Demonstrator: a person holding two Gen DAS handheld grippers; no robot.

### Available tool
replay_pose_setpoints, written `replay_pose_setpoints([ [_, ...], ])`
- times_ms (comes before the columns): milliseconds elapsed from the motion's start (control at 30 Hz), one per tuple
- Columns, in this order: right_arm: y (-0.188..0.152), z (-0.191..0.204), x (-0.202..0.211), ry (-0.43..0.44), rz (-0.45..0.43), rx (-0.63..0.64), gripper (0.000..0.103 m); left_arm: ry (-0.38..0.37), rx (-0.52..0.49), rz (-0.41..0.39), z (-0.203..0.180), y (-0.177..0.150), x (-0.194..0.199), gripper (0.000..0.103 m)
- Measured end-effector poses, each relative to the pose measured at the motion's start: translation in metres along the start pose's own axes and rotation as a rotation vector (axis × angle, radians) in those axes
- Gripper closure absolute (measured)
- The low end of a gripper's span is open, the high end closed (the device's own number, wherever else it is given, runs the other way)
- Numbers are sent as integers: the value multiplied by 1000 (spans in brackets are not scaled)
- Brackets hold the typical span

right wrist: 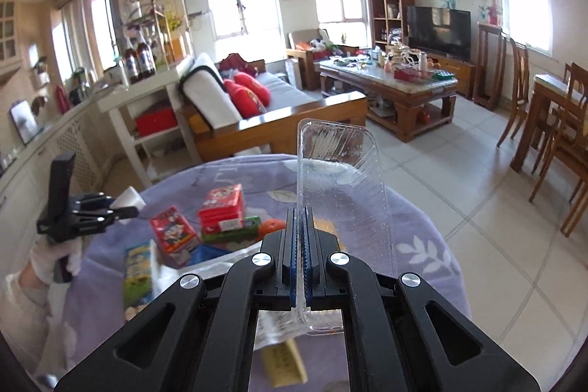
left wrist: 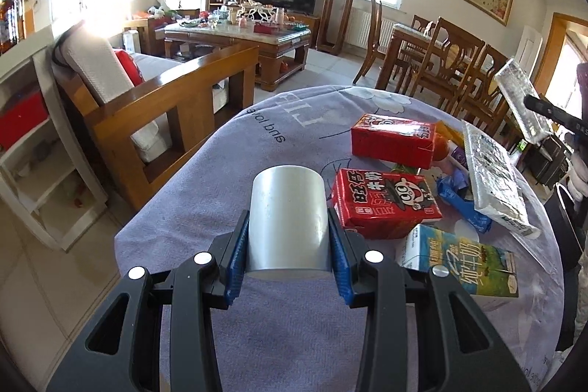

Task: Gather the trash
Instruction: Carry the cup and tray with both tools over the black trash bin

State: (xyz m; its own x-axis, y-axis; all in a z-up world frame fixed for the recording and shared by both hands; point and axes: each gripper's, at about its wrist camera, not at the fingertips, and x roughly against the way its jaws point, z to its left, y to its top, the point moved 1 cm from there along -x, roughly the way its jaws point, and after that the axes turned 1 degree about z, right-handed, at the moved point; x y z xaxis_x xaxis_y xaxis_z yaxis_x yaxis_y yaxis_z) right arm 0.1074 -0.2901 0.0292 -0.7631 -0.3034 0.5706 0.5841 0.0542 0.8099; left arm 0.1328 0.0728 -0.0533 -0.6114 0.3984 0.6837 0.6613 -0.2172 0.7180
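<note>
My left gripper (left wrist: 288,234) is shut on a white paper cup (left wrist: 287,208), held over the near left part of the purple-clothed round table (left wrist: 220,179). It also shows in the right wrist view (right wrist: 126,204) with the cup (right wrist: 128,199). My right gripper (right wrist: 302,237) is shut on the edge of a clear plastic tray (right wrist: 341,186), held upright above the table; the tray shows in the left wrist view (left wrist: 522,98) at the far right. Two red milk cartons (left wrist: 382,201) (left wrist: 393,138), a green-and-white milk carton (left wrist: 463,259) and a silver foil wrapper (left wrist: 492,179) lie on the cloth.
A blue crumpled wrapper (left wrist: 459,197), an orange (right wrist: 272,226) and a green packet (right wrist: 235,230) lie among the cartons. A wooden sofa (left wrist: 165,112) stands beyond the table's left edge, dining chairs (left wrist: 459,72) at the right, a coffee table (right wrist: 389,87) farther back.
</note>
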Motion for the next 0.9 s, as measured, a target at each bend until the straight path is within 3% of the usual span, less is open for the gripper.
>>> replay_pose_setpoints([
  [133, -29, 6, 39, 45, -31, -96, 99, -80, 1, -58, -23, -1, 20, 63],
  [400, -78, 14, 100, -8, -116, -240, 99, -215, -137, -131, -124, 7, 47, 63],
  [633, -119, -16, 156, -120, -173, -339, 99, -343, -207, -124, -206, 9, 30, 63],
  [900, -170, -79, 237, -276, -254, -487, 99, -509, -292, -101, -303, 8, 7, 63],
])
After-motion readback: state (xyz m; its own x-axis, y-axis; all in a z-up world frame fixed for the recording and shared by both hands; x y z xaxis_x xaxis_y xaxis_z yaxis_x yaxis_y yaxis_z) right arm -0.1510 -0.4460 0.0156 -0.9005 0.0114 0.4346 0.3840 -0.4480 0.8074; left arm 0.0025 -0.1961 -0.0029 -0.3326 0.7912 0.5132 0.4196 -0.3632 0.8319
